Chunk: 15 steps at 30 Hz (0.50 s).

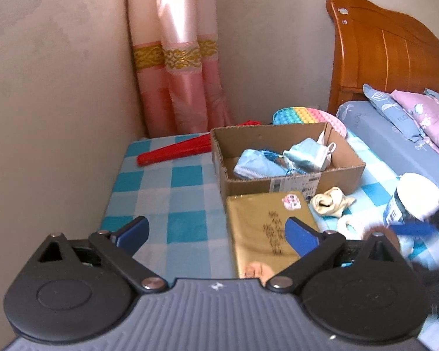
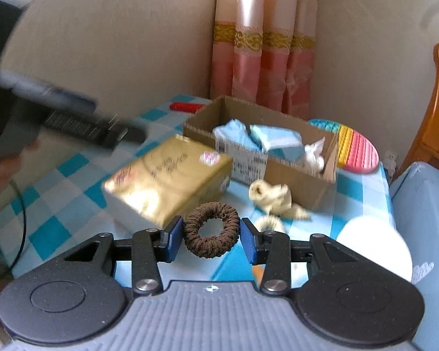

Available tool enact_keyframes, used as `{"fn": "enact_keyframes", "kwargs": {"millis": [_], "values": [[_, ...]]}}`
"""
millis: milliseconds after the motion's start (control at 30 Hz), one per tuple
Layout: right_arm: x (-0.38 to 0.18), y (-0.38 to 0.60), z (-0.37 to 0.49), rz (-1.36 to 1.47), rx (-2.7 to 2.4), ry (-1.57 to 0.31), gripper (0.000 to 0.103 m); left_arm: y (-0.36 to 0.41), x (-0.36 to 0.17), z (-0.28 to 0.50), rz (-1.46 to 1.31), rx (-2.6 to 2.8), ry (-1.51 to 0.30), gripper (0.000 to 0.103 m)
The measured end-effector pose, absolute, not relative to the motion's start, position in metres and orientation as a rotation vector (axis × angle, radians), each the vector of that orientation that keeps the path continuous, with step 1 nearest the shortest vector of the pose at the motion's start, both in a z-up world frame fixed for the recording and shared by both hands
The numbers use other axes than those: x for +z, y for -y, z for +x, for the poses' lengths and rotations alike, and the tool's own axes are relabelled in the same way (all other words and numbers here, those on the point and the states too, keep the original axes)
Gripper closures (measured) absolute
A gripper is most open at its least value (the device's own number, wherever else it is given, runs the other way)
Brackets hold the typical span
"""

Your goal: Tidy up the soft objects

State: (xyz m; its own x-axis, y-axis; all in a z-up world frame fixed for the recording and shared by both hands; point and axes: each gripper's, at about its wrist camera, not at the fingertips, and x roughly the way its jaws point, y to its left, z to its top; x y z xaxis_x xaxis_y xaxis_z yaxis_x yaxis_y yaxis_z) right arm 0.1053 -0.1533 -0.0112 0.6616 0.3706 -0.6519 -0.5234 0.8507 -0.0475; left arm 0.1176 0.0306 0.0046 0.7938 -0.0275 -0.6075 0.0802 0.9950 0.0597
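A brown scrunchie (image 2: 211, 230) sits between the fingers of my right gripper (image 2: 210, 235), which is shut on it just above the checked cloth. A cardboard box (image 1: 289, 180) holds light blue soft items (image 1: 278, 159); it also shows in the right wrist view (image 2: 281, 163). A cream sock (image 1: 330, 201) lies in front of the box, also in the right wrist view (image 2: 275, 197). A cream scrunchie (image 2: 270, 223) lies beside it. My left gripper (image 1: 218, 234) is open and empty, above the cloth and a gold box (image 1: 269, 231).
A red folded fan (image 1: 175, 150) lies at the back left. A rainbow pop-it mat (image 2: 355, 149) lies behind the box. A white-lidded jar (image 1: 412, 199) stands at the right. A bed with pillows (image 1: 418, 117) and wooden headboard is right. Walls and a pink curtain (image 1: 178, 58) stand behind.
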Motion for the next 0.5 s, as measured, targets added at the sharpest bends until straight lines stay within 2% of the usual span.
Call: {"fn": "enact_keyframes", "kwargs": {"millis": [500], "values": [[0.033, 0.107, 0.211, -0.19, 0.573, -0.688, 0.056, -0.041, 0.013, 0.085, 0.068, -0.065, -0.703, 0.004]]}}
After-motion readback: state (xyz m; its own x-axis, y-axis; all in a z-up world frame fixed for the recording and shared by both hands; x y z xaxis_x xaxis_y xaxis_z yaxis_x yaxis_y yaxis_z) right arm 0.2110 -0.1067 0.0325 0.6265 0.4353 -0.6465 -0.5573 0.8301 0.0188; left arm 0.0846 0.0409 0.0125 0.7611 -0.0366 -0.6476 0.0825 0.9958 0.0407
